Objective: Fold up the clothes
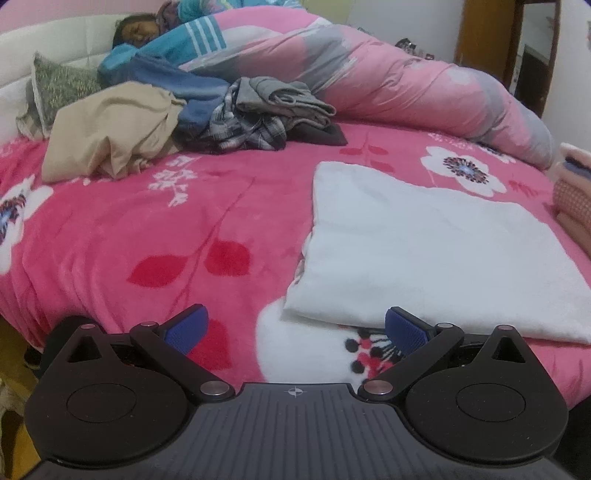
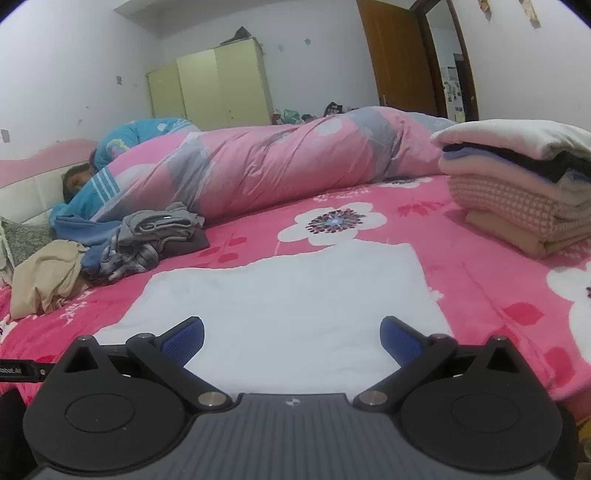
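Note:
A white garment [image 1: 424,251] lies folded flat in a rough square on the pink flowered bedspread [image 1: 147,229]. It also shows in the right wrist view [image 2: 288,306]. My left gripper [image 1: 295,328] is open and empty, just short of the garment's near left corner. My right gripper [image 2: 291,338] is open and empty, over the garment's near edge. A heap of unfolded clothes [image 1: 192,118], beige, blue, plaid and grey, lies at the far left; it also shows in the right wrist view [image 2: 110,251].
A stack of folded clothes [image 2: 524,188] stands at the right of the bed. A person [image 1: 136,31] sleeps under a pink and grey quilt [image 1: 388,74] along the far side. A wardrobe [image 2: 214,85] and a wooden door [image 2: 399,55] stand behind.

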Demonstrator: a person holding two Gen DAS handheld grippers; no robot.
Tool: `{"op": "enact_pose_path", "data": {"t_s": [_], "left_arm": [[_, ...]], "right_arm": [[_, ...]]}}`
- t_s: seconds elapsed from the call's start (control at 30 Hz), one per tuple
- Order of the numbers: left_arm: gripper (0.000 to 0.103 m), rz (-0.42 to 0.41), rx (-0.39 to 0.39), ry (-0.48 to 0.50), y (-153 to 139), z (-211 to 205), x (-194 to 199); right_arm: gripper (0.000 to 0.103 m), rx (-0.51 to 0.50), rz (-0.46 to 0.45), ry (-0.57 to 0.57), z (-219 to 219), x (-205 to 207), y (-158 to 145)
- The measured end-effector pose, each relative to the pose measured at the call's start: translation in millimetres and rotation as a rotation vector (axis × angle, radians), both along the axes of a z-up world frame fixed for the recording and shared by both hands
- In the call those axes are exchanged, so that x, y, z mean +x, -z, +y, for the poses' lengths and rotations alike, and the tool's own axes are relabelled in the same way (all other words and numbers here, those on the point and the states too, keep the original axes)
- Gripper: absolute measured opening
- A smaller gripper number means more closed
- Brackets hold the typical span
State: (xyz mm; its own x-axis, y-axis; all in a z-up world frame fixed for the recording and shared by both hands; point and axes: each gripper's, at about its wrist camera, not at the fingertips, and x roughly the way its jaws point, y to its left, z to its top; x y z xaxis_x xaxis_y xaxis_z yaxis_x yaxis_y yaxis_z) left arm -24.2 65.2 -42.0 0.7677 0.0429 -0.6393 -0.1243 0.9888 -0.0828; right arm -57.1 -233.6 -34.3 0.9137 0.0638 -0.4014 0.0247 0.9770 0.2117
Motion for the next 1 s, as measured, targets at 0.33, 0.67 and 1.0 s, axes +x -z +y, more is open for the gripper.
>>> {"op": "enact_pose_path", "data": {"t_s": [0.33,0.67,1.0], "left_arm": [[0.103,0.006,-0.008,0.007,0,-2,0],[0.103,-0.007,0.038,-0.014,-3,-9,6],[0.103,0.024,0.067,-0.065,-3,7,34]], "right_arm": [[0.103,0.047,-0.014,-0.017,-1,-2,1],[0.103,0.136,-0.016,-0.052,-10,-3,6],[0.103,-0.045,-0.069,-0.247,48,20,-4]]}}
